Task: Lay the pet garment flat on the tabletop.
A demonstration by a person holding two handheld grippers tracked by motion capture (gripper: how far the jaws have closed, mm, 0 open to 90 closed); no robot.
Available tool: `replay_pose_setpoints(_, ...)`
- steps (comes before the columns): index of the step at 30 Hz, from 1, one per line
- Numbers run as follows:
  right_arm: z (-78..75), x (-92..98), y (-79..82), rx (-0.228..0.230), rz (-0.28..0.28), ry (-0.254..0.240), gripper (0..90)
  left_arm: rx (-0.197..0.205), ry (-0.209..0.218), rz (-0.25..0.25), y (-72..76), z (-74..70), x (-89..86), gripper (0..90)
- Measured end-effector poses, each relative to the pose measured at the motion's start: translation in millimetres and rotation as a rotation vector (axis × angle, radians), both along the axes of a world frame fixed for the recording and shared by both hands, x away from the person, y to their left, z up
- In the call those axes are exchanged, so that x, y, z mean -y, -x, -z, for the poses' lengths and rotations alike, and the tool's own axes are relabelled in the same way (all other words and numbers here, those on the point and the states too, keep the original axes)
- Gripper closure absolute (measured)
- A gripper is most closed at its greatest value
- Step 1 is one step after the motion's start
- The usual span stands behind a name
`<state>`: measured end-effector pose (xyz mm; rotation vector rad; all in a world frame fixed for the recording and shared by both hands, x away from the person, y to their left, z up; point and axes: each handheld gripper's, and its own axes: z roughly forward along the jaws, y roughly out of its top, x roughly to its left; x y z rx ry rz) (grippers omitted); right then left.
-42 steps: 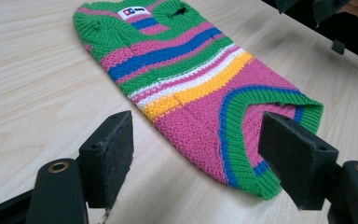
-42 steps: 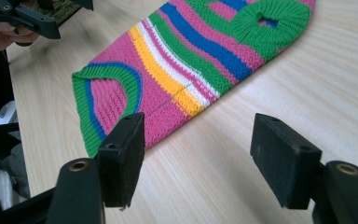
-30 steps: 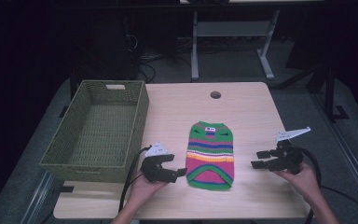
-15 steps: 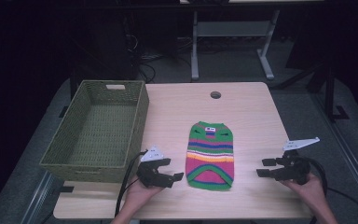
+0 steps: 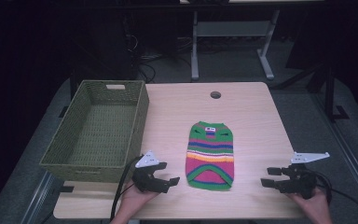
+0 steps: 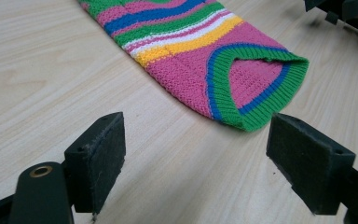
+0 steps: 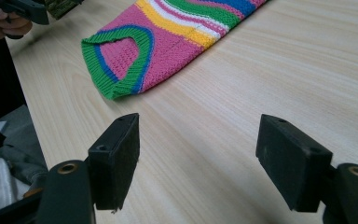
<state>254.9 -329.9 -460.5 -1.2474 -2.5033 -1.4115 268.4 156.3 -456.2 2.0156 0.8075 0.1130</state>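
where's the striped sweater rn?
High view: the striped sweater lies flat on the table, near the front edge, right of the green basket. It sits between the left gripper and the right gripper, touching neither.

High view overhead, facing forward-down, whole table. Gripper views low, close, skimming tabletop from opposite sides; both share striped sweater hem, also in high view.

Both grippers are black: the left gripper and right gripper each carry a grey three-cornered plate and a trailing black cable. Their jaws end in flat, dark, rough-faced pads. Brass-ringed holes sit behind them.
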Motion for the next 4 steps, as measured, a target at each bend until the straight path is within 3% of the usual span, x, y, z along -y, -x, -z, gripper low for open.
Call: replay_pose_setpoints(4, 0.9, -3.2, 9.6, 0.025, 0.016, 0.016, 27.3, -0.003, 0.019, 0.002, -0.2, -0.9, -2.1, 19.4)
